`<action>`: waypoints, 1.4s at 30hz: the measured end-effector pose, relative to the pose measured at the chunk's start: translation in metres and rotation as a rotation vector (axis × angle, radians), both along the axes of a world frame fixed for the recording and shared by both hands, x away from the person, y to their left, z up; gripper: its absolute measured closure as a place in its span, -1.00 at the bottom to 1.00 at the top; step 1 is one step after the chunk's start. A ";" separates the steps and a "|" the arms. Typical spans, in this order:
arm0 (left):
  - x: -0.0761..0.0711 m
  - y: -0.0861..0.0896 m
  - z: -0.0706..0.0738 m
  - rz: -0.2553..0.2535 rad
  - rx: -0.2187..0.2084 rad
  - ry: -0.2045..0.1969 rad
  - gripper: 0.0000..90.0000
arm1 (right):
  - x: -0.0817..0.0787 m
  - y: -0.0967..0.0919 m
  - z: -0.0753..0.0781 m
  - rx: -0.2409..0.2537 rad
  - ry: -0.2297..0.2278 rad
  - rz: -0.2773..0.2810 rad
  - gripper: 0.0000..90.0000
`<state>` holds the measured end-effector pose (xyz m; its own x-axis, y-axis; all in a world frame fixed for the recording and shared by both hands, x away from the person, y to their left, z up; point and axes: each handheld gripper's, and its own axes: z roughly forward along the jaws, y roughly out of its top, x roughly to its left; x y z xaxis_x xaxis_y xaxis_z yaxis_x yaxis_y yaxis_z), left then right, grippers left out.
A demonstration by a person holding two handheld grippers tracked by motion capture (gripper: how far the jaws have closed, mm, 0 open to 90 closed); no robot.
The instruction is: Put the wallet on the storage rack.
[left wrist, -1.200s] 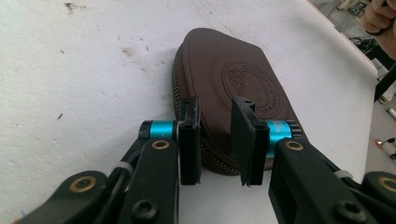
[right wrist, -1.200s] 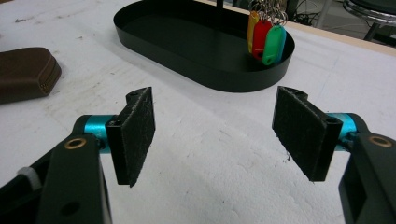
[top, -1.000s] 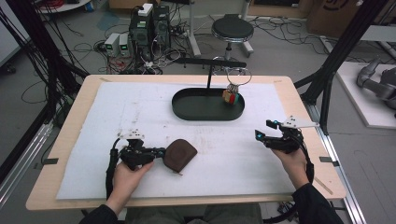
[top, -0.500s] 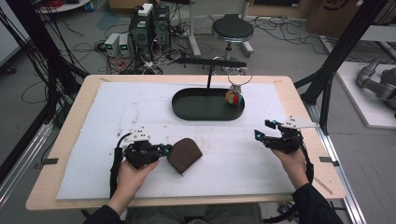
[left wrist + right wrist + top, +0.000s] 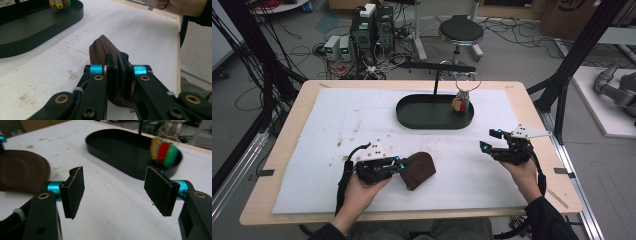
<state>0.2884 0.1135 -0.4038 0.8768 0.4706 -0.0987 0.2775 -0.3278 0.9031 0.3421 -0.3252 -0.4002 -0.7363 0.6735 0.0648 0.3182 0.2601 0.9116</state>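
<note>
we see the left gripper (image 5: 399,165) near the front of the white mat (image 5: 337,125), its jaws pressed in on the edge of a brown zip pouch (image 5: 419,170). in the left gripper view the pouch (image 5: 105,50) stands on edge between the two black jaws, zipper side facing us, and the pads pinch its near end. from above, the pouch sits tilted against the gripper's tip, front and slightly left of the middle of the table (image 5: 277,145), well apart from the black oval tray (image 5: 432,120) farther back

the right gripper (image 5: 492,141) hangs over the right side of the mat, held in the person's right hand (image 5: 519,172). in the right gripper view its pads (image 5: 75,191) stand wide apart with only bare mat between them, touching nothing. beyond them lies the tray (image 5: 112,152), and at its right end hang coloured key tags (image 5: 163,152), yellow, red and green. those tags (image 5: 461,104) dangle from a thin black stand (image 5: 437,75) behind the tray
</note>
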 end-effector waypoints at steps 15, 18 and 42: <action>-0.006 -0.009 0.004 -0.094 -0.009 -0.059 0.93 | 0.001 0.052 -0.001 -0.002 0.044 0.271 -0.30; -0.006 -0.010 0.005 -0.115 -0.007 -0.064 0.93 | 0.003 0.063 -0.003 -0.008 0.060 0.326 -0.30; -0.009 -0.013 0.005 -0.166 0.009 -0.088 0.93 | 0.010 0.132 -0.022 -0.121 0.142 0.584 -0.19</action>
